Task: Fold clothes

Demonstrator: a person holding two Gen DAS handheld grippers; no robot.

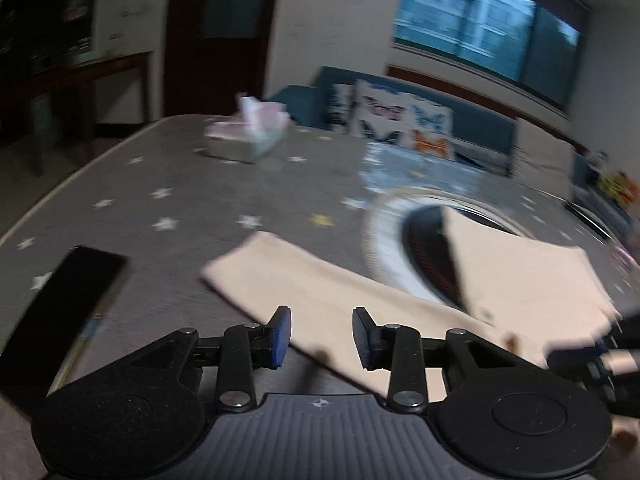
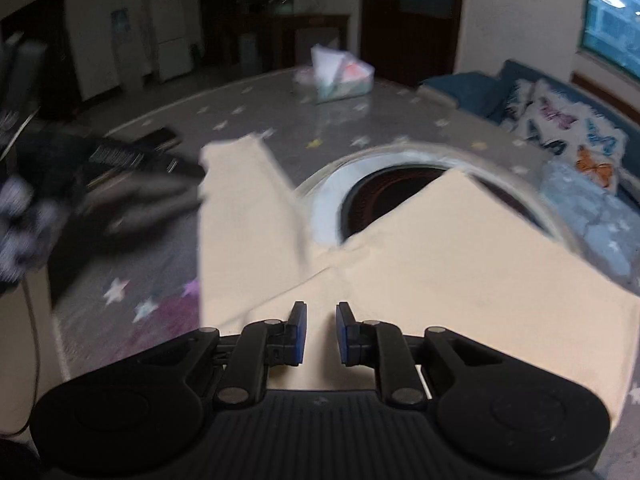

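Observation:
A cream-coloured garment (image 1: 360, 296) lies spread on the grey star-patterned tablecloth (image 1: 180, 184), partly over a round white-rimmed opening (image 1: 384, 240). My left gripper (image 1: 322, 336) is open just above the garment's near edge. In the right wrist view the garment (image 2: 460, 280) fills the lower right, with a long strip (image 2: 240, 208) reaching left and back. My right gripper (image 2: 321, 334) is open above the cloth, jaws a small gap apart with nothing between them. The left gripper (image 2: 100, 184) shows as a dark blur at the left of the right wrist view.
A tissue box (image 1: 248, 136) stands at the table's far side. A black phone (image 1: 64, 304) lies at the near left. A crumpled plastic bag (image 1: 420, 168) sits beyond the round opening. A blue sofa with butterfly cushions (image 1: 404, 120) stands behind the table.

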